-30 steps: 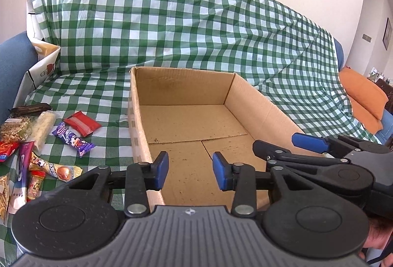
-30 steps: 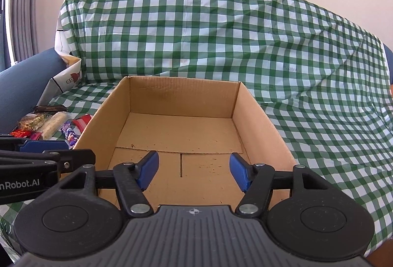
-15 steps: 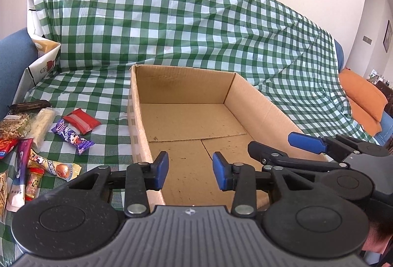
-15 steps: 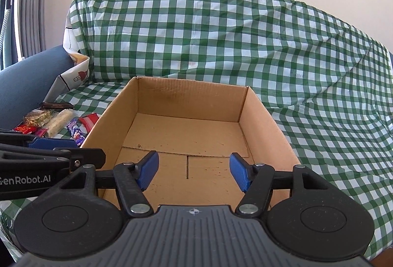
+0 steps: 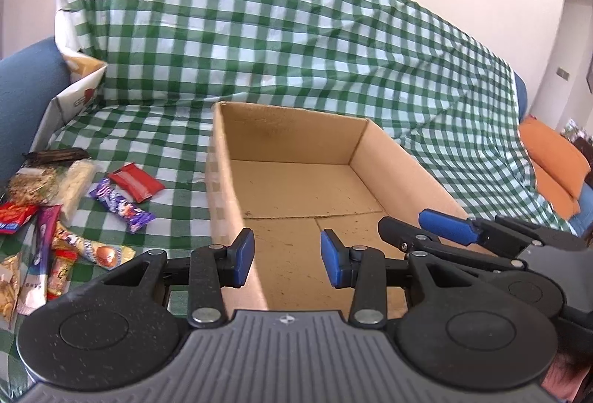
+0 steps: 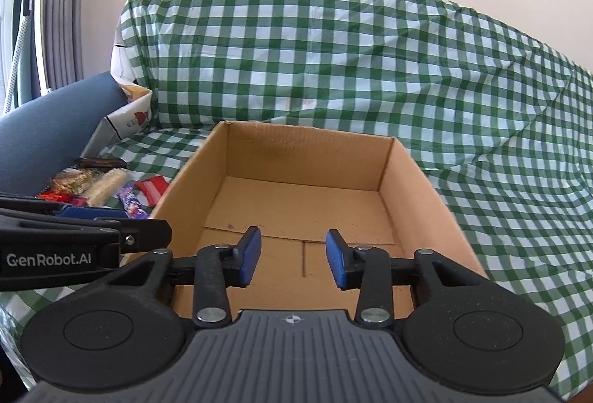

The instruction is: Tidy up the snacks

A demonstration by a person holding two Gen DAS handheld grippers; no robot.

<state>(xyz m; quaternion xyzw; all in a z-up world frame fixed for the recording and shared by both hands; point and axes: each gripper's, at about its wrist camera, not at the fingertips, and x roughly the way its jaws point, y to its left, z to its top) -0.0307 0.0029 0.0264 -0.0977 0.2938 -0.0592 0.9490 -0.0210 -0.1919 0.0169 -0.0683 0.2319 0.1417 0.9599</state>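
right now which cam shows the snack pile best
The left wrist view: the snack pile lies spread on the checked cloth left of the cardboard box, wrappers separately visible. In the right wrist view it is small, partly hidden behind the left gripper.

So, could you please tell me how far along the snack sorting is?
Nothing is done yet: the cardboard box is empty. Nothing is in hand: the left tongs are open and the right tongs are closing on nothing. All the snack packets remain beside the box on the checked cloth.
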